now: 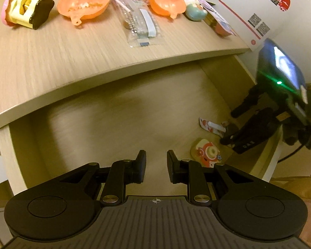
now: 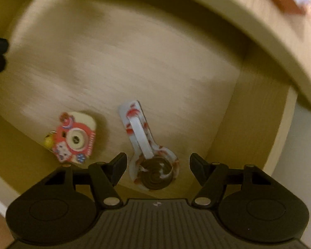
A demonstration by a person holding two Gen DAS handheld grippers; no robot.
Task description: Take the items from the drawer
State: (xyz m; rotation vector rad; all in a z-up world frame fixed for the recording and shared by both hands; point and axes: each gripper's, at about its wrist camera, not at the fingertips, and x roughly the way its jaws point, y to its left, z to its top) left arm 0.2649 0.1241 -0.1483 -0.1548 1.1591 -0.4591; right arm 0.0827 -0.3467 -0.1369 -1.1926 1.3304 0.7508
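Observation:
The drawer [image 1: 114,120] stands pulled out under the desk top. Two items lie on its floor near the right wall: a pink camera-shaped toy [image 1: 206,152] [image 2: 74,139] and a white-and-red spoon-shaped piece [image 2: 139,128] [image 1: 212,126] with a round brown end. My right gripper [image 2: 158,161] [image 1: 230,127] points down into the drawer and straddles that brown end. Gaps show on both sides, so the pads do not touch it. My left gripper [image 1: 156,159] hovers over the bare drawer floor, open a little with nothing between its fingers.
On the desk top [image 1: 62,58] lie a pink-and-yellow toy [image 1: 27,4], two orange shell halves [image 1: 84,4] [image 1: 165,3], a clear bag with a strip [image 1: 139,20], small figures and a white sheet with QR codes [image 1: 259,10]. The drawer's right wall [image 2: 255,124] is close to my right gripper.

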